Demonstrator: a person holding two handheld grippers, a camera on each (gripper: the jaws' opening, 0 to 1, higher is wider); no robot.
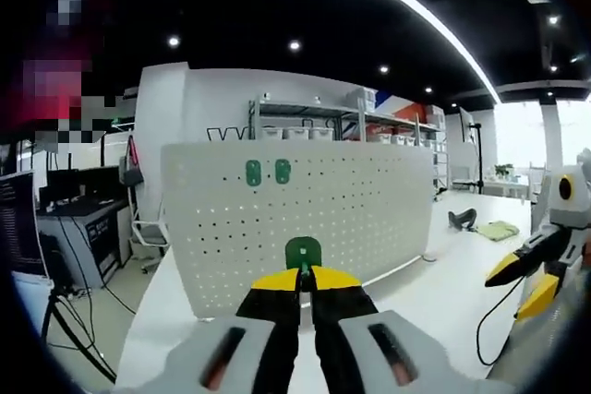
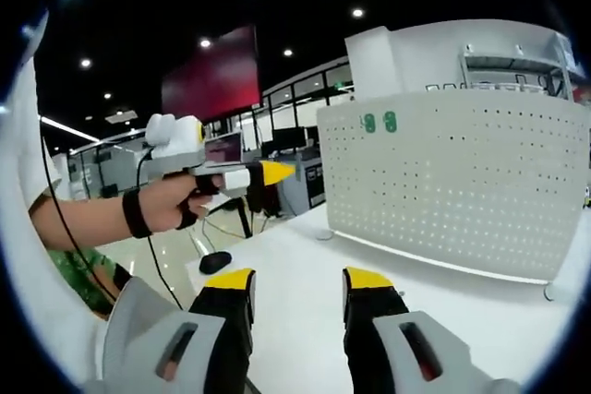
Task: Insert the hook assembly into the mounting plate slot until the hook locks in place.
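1. Left gripper (image 1: 305,276): jaws closed on green hook (image 1: 303,252), in the air before the pegboard (image 1: 369,219).
2. Right gripper (image 2: 297,285): jaws apart, empty.
3. Advance square to a free hole beside mounted hooks (image 1: 268,173); push until seated.

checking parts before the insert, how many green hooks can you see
3: two hooks side by side on the pegboard, upper left; one hook pinched in the left gripper. Others may be hidden.

Matt perforated board (image 1: 305,219), glossy white table (image 2: 305,302)
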